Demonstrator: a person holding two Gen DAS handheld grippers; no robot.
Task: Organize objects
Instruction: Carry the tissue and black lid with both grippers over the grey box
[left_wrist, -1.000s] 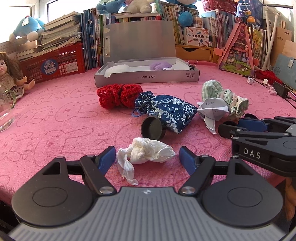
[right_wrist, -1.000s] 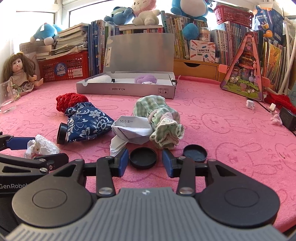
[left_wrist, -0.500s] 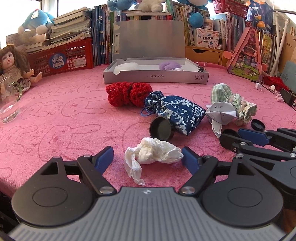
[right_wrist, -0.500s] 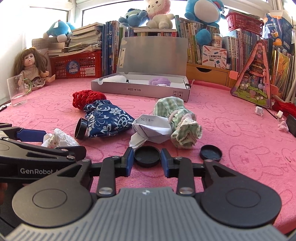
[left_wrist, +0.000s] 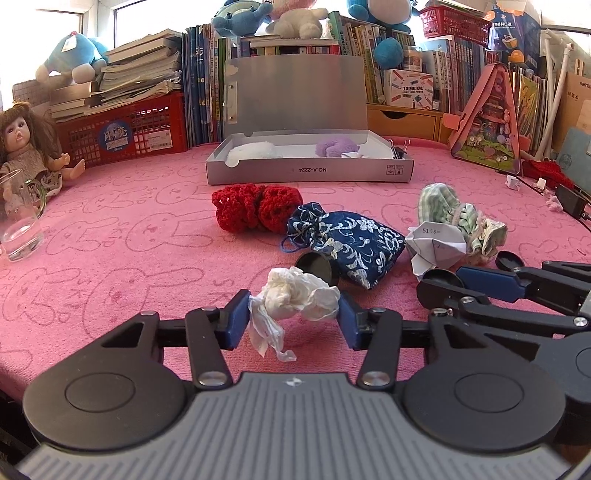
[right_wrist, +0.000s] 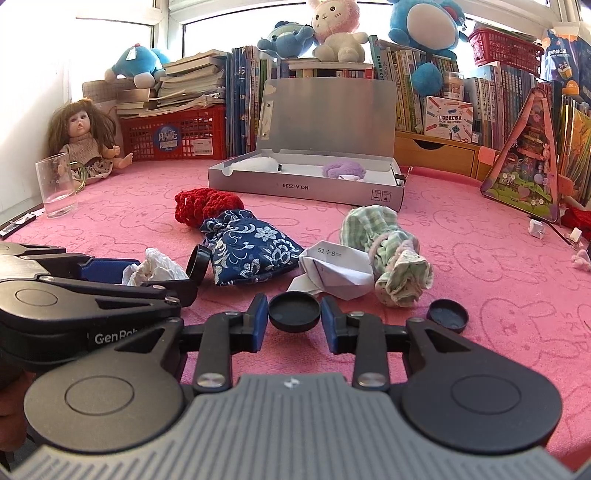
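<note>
My left gripper (left_wrist: 291, 317) is shut on a crumpled white tissue (left_wrist: 295, 295) near the front of the pink table. My right gripper (right_wrist: 294, 319) is shut on a black round lid (right_wrist: 293, 310) just in front of a folded paper (right_wrist: 338, 269). Behind lie a blue floral pouch (left_wrist: 347, 240), a red crocheted piece (left_wrist: 255, 206) and a green checked cloth bundle (right_wrist: 384, 251). An open grey box (left_wrist: 310, 170) with a white item and a purple item stands at the back. The left gripper also shows in the right wrist view (right_wrist: 147, 275).
A second black lid (right_wrist: 447, 315) lies right of my right gripper, and another black lid (left_wrist: 314, 264) leans on the pouch. A glass (right_wrist: 57, 184) and a doll (right_wrist: 83, 144) are at the far left. Books, a red basket (left_wrist: 125, 133) and plush toys line the back.
Both grippers closed: the left onto the tissue, the right onto the black lid. Both views now sit slightly higher.
</note>
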